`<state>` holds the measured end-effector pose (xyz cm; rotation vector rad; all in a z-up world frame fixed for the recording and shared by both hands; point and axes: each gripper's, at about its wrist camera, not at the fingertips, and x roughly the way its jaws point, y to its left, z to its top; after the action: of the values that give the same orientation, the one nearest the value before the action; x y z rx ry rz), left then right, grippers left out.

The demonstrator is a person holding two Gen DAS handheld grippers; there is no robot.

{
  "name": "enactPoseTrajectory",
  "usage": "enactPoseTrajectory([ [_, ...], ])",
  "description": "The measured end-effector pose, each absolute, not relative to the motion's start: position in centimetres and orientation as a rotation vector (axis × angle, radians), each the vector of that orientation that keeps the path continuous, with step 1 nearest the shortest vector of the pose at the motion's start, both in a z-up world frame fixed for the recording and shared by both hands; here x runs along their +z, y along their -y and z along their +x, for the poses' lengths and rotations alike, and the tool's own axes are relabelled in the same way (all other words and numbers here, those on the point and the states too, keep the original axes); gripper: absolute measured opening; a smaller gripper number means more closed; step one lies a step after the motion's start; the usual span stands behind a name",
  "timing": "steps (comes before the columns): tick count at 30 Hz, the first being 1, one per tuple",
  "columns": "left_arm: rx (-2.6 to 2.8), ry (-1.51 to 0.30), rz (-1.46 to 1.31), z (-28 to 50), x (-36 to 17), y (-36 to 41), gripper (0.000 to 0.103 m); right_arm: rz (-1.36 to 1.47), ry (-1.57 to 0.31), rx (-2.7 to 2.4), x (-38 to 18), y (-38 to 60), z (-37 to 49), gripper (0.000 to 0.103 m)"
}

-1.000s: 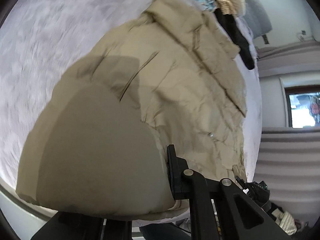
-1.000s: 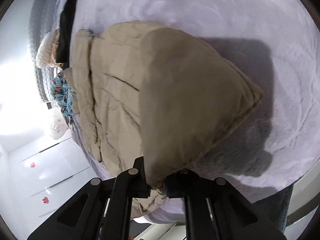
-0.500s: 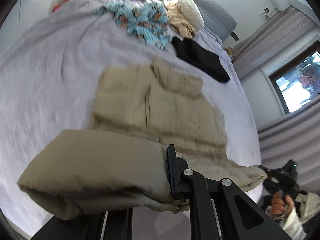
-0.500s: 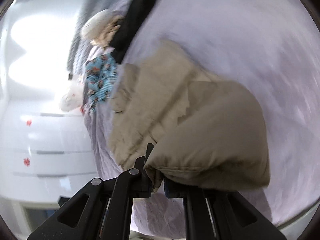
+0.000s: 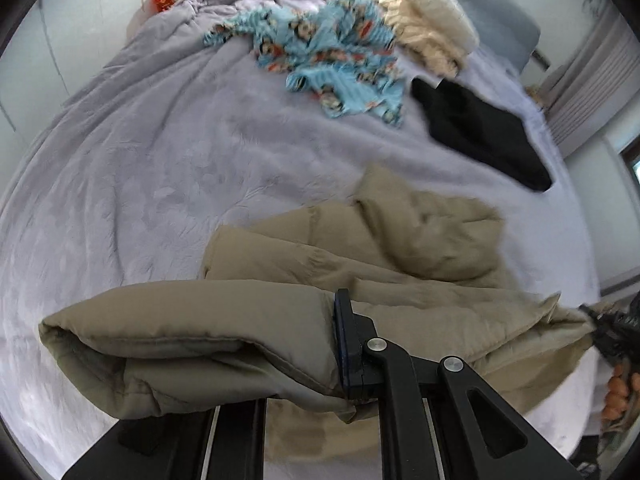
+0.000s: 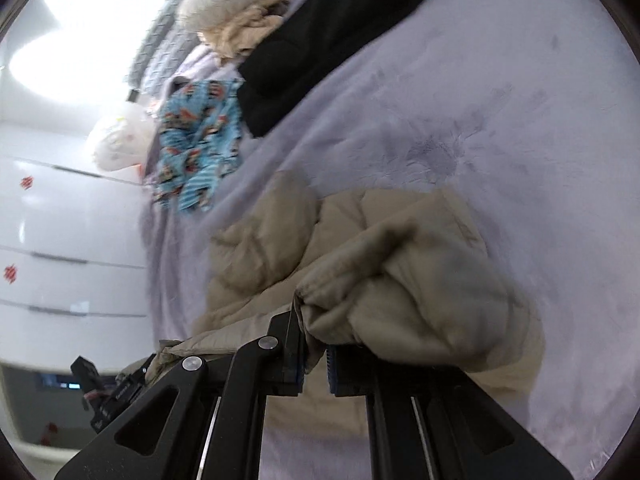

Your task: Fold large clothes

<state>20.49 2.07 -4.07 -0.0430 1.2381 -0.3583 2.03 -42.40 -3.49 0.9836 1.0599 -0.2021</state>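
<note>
Hem of the beige jacket is clamped in both grippers; corners should be carried level toward the far collar.

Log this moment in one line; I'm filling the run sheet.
left claw: shut on jacket | right claw: shut on jacket | jacket: hem lifted off bed

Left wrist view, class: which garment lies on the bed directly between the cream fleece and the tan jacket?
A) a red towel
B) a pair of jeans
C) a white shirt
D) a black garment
D: the black garment lies on the bed below the cream fleece and above the tan jacket.
</note>
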Motion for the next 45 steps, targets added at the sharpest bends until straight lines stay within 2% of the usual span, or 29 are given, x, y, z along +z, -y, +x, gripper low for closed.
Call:
enactPoseTrajectory([
  [6,-0.355,-1.300,0.013,23.8,-10.8,-0.3,0.015,1.041,-1.083,-0.268,-10.0,43.5,5.2,0.009],
  [12,-0.397,-1.332,-0.086,25.3,-12.3,-1.0,0.016,1.101,-1.096,-0.287,-13.8,44.0,6.6,0.009],
  [14,-0.421,-1.324,-0.152,25.2,-11.4,-2.0,0.026,1.099,-1.102,-0.279,-13.5,44.0,6.6,0.012],
  [15,-0.435,-1.303,-0.176,24.9,-10.5,-2.6,0.042,1.078,-1.107,-0.270,-13.0,44.0,6.7,0.014],
  [16,-0.433,-1.280,-0.181,24.5,-9.6,-3.1,0.073,1.051,-1.109,-0.259,-12.3,43.8,6.7,0.023],
  [17,-0.410,-1.235,-0.168,24.0,-8.5,-3.7,0.086,1.033,-1.106,-0.253,-11.9,43.6,6.9,0.039],
  [18,-0.382,-1.174,-0.147,23.4,-7.2,-4.2,0.092,1.006,-1.094,-0.240,-10.9,43.4,6.8,0.052],
  [19,-0.384,-1.143,-0.134,23.1,-6.3,-4.5,0.092,0.986,-1.074,-0.229,-10.0,43.2,6.6,0.069],
  [21,-0.389,-1.134,-0.123,23.0,-5.7,-4.5,0.092,0.945,-1.041,-0.218,-8.5,42.6,6.3,0.070],
  [22,-0.396,-1.138,-0.115,22.9,-5.8,-4.1,0.091,0.919,-1.035,-0.198,-7.7,41.9,6.2,0.067],
  [23,-0.421,-1.147,-0.109,22.9,-6.2,-3.5,0.084,0.906,-1.035,-0.178,-7.5,41.4,6.3,0.051],
  [25,-0.474,-1.184,-0.072,22.7,-7.6,-1.8,0.052,0.823,-1.094,-0.099,-7.8,38.5,6.9,0.024],
  [27,-0.500,-1.191,0.001,22.1,-9.6,0.9,0.043,0.742,-1.143,-0.037,-8.9,35.8,7.8,0.023],
  [31,-0.468,-1.161,0.116,21.3,-13.6,4.7,0.043,0.515,-1.207,-0.022,-12.9,31.5,9.4,0.021],
  [36,-0.415,-1.131,0.073,23.7,-16.2,5.5,0.043,0.464,-1.161,-0.050,-15.8,32.6,11.5,0.007],
  [38,-0.414,-1.139,0.070,24.7,-16.4,5.7,0.043,0.488,-1.158,-0.045,-16.4,33.4,12.3,0.000],
  [41,-0.409,-1.137,0.065,25.5,-15.2,5.0,0.043,0.536,-1.175,-0.027,-16.1,34.8,12.7,0.000],
  [45,-0.301,-1.044,0.107,26.3,-13.7,1.4,0.043,0.442,-1.145,-0.124,-13.5,38.0,11.1,0.000],
])
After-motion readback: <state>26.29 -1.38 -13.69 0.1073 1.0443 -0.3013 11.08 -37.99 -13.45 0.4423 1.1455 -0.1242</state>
